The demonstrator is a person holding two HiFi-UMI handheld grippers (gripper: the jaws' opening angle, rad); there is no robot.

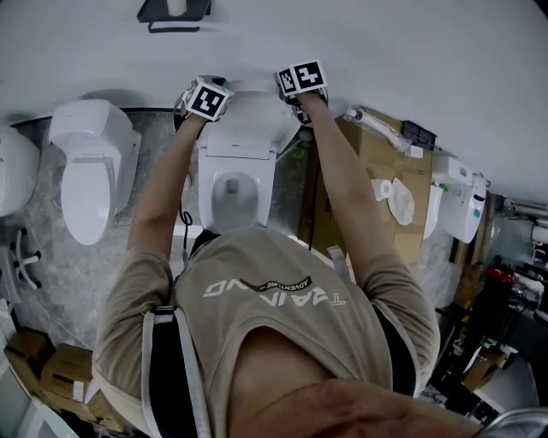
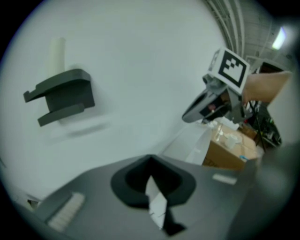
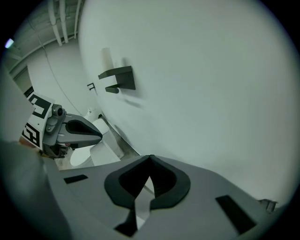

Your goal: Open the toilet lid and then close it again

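The white toilet (image 1: 233,192) stands against the wall ahead of me, its lid (image 1: 244,120) raised upright and the bowl uncovered. My left gripper (image 1: 205,101) is at the lid's upper left edge and my right gripper (image 1: 301,81) at its upper right edge. In the left gripper view the jaws (image 2: 150,159) are closed with a thin white strip of lid (image 2: 157,201) between them, and the lid (image 2: 192,143) runs across to the right gripper (image 2: 211,101). The right gripper's jaws (image 3: 150,159) likewise pinch a pale strip (image 3: 140,206), with the left gripper (image 3: 70,131) beyond.
A second white toilet (image 1: 86,171) stands to the left. Brown cardboard boxes (image 1: 385,180) sit close on the right, more boxes (image 1: 51,368) on the floor at lower left. A black shelf (image 1: 174,12) is fixed on the wall above the lid.
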